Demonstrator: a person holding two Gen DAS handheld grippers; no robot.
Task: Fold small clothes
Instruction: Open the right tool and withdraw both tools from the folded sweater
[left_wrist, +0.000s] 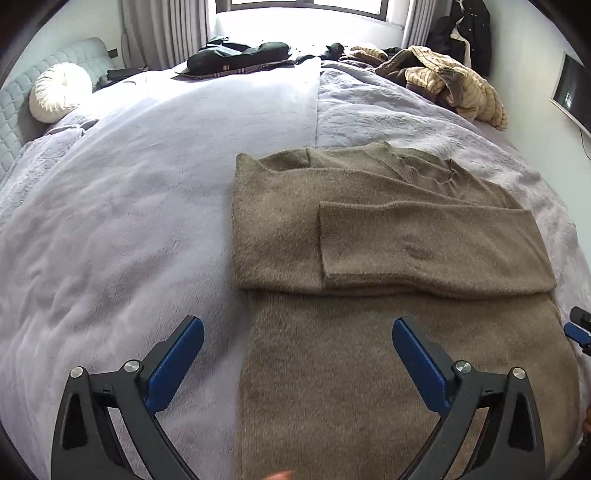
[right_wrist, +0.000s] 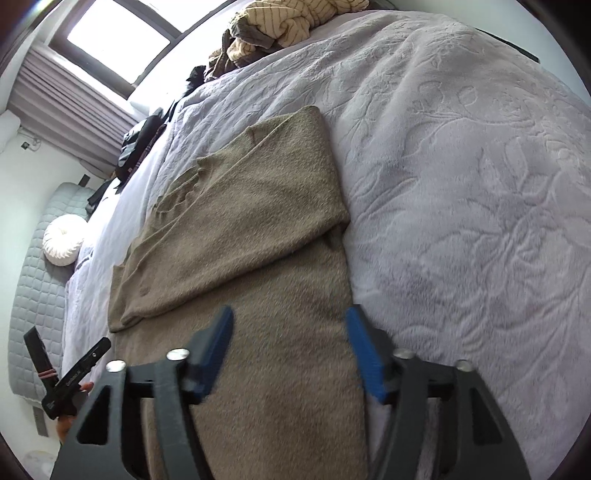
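At the bottom of the left wrist view, the left gripper (left_wrist: 297, 341) hangs with its blue-padded jaws spread wide and gripping nothing, one pad over the pale lavender plush bedspread (left_wrist: 110, 229) and the other over the lower body of the brown fuzzy knit sweater (left_wrist: 332, 387). In the right wrist view the right gripper (right_wrist: 290, 341) likewise stands apart and empty, its pads straddling the sweater's right-hand edge at lower centre. The sweater lies flat mid-frame, running from the bottom edge up toward the middle of both views; both sleeves appear already folded inward across the chest, one sleeve (left_wrist: 424, 243) lying crosswise on top, so the sides look done. By this reckoning the lengthwise fold, hem up to collar, is what remains, and both tools seem placed near the hem end for it. Farther up, at upper right of the left view, a crumpled heap of cream striped and brown garments (left_wrist: 450, 81) waits unfolded, with dark clothing (left_wrist: 240, 55) at top centre below the window and a round white pleated cushion (left_wrist: 61, 92) at upper left.
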